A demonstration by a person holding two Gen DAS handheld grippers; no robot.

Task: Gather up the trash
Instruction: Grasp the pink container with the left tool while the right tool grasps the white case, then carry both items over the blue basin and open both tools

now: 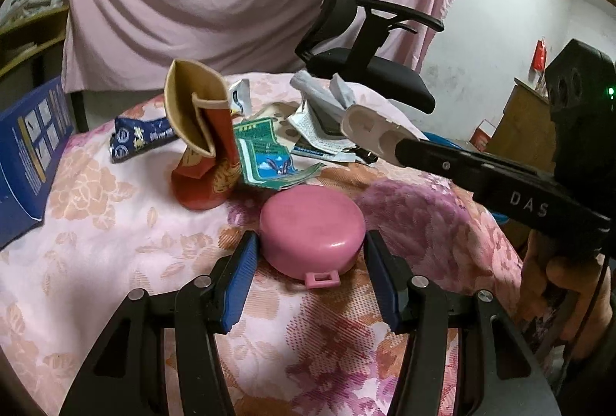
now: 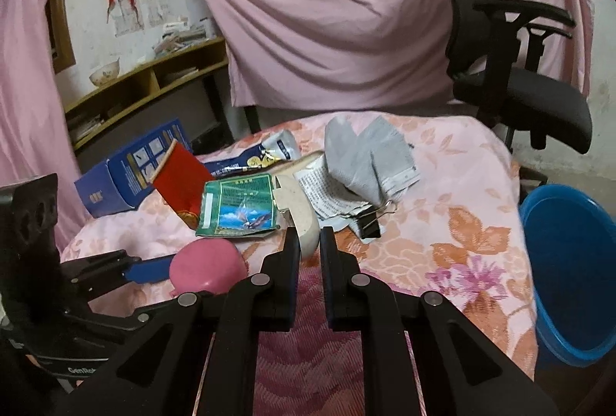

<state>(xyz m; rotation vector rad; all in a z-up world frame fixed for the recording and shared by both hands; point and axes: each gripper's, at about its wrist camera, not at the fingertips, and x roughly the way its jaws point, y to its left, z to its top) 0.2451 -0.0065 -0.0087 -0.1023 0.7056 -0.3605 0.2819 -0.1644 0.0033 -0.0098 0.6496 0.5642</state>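
Right claw (image 2: 309, 237) clamped shut on a pale moulded tray insert (image 2: 298, 202), gripping its near end; long axis running from the claw toward 11 o'clock in the right wrist view, far end resting over the litter on the floral-clothed desk (image 2: 454, 223). In the left wrist view, same insert (image 1: 371, 131) seen from the side, sticking out of the claw toward 10 o'clock, hollows facing up, raised above the cloth. Left claw (image 1: 312, 254) open, blue pads either side of a round pink case (image 1: 312, 231) without pressing it, latch tab pointing at 6 o'clock. Beyond at 11 o'clock, a red pouch (image 1: 204, 146) standing upright, mouth open; green wrapper (image 1: 269, 154) just beside it. Only the right wrist view shows the blue bucket (image 2: 569, 269) off the desk edge at 3 o'clock, a black binder clip (image 2: 371, 221) and crumpled grey paper (image 2: 369, 154). Only the left wrist view shows the hand (image 1: 566, 285) holding the right gripper.
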